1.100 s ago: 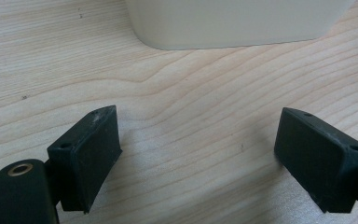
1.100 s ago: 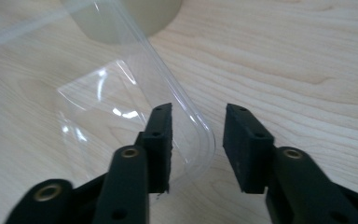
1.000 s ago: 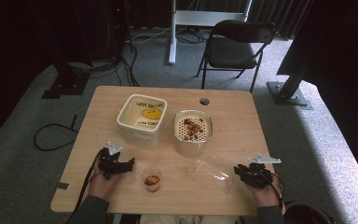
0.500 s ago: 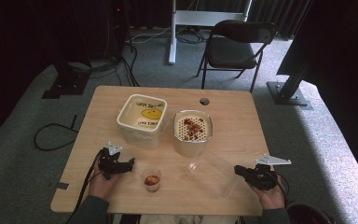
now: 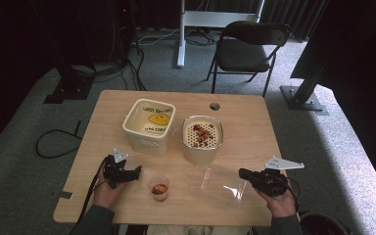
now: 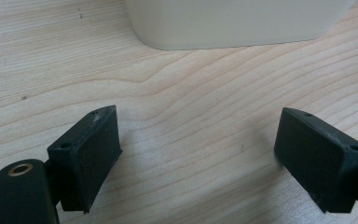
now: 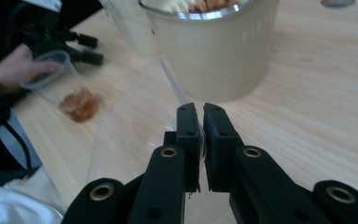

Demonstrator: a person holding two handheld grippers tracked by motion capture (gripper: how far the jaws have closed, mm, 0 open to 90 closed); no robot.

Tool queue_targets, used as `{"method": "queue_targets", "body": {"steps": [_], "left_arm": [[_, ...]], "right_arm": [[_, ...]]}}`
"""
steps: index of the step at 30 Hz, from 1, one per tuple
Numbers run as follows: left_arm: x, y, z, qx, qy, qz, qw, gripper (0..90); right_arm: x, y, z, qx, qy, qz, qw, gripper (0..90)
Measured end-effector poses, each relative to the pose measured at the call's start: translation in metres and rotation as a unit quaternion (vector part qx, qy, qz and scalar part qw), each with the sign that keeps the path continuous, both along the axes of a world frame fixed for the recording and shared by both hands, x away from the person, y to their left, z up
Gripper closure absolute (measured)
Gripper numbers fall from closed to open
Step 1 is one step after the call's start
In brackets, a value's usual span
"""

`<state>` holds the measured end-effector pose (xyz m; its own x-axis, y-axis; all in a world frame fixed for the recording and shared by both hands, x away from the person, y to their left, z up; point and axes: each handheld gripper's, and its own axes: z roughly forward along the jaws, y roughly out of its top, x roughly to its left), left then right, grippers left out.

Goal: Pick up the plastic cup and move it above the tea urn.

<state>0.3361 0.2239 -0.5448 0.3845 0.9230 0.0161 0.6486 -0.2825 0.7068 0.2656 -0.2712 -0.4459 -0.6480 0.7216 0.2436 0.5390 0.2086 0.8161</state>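
My right gripper (image 5: pixel 243 173) (image 7: pixel 201 116) is shut on the edge of a clear plastic sheet (image 5: pixel 216 183) (image 7: pixel 129 128), which lies in front of a round cream pot (image 5: pixel 188 149) (image 7: pixel 214 56). The pot has a perforated insert holding reddish food bits (image 5: pixel 203 133). A small clear cup (image 5: pixel 159 189) (image 7: pixel 51 70) with reddish food in its bottom stands near the front edge. Just left of the cup my left gripper (image 5: pixel 136 172) (image 6: pixel 198 149) rests open over bare wood. A square cream tub (image 5: pixel 144 142) (image 6: pixel 233 23) with a smiley face stands just beyond it.
The wooden table (image 5: pixel 254 122) has a cable hole (image 5: pixel 215 106) near its back edge. A dark folding chair (image 5: pixel 249 46) stands behind the table on grey carpet. Cables (image 5: pixel 54 142) lie on the floor to the left.
My right hand has risen a little, lifting the near edge of the clear sheet off the table. The left hand has stayed in place.
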Motion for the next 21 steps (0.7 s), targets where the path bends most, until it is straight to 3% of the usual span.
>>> {"method": "queue_targets", "body": {"steps": [9,21], "left_arm": [[0.000,0.000,0.000,0.000,0.000,0.000,1.0000,14.8],[0.000,0.000,0.000,0.000,0.000,0.000,1.0000,14.8]], "right_arm": [[0.012,0.012,0.026,0.032,-0.019,0.018,0.9991,86.9],[0.030,0.029,0.052,0.084,-0.027,0.046,0.9950,87.0]]}}
